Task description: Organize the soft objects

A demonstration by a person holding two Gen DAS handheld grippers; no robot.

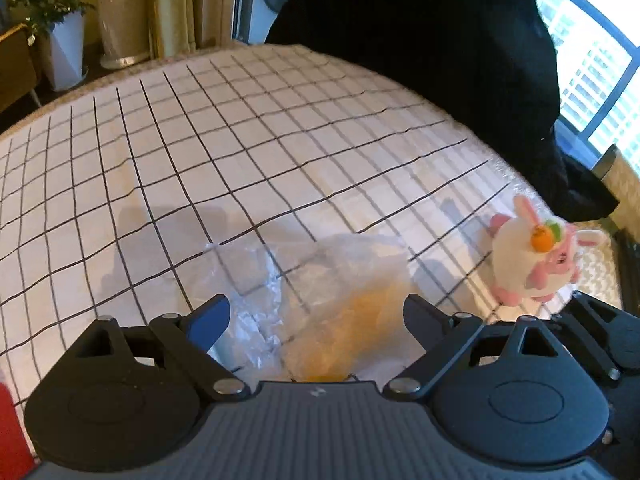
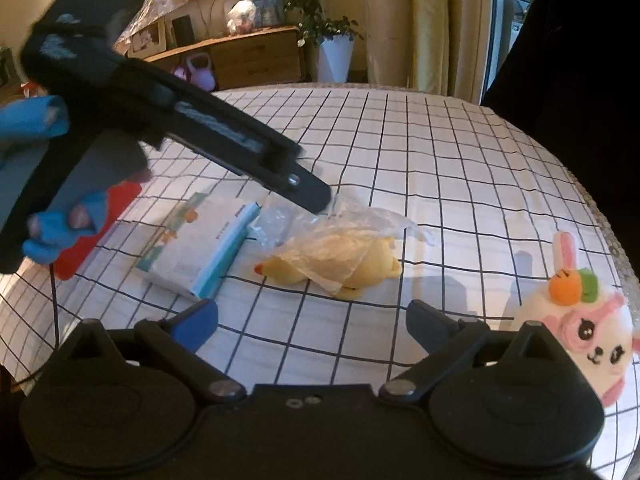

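left gripper [image 1: 316, 316]: jaws spread wide, nothing between the fingertips, pointing forward and down | right gripper [image 2: 312, 322]: jaws spread wide, nothing between the fingertips, held level | left hand [image 2: 48, 216]: in a blue glove, wrapped round the left gripper's handle

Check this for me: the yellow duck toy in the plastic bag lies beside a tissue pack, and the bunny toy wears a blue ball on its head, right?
Not quite. The ball on the bunny toy is orange, not blue, as the right wrist view shows. The rest holds: the yellow duck toy lies in the plastic bag beside the tissue pack.
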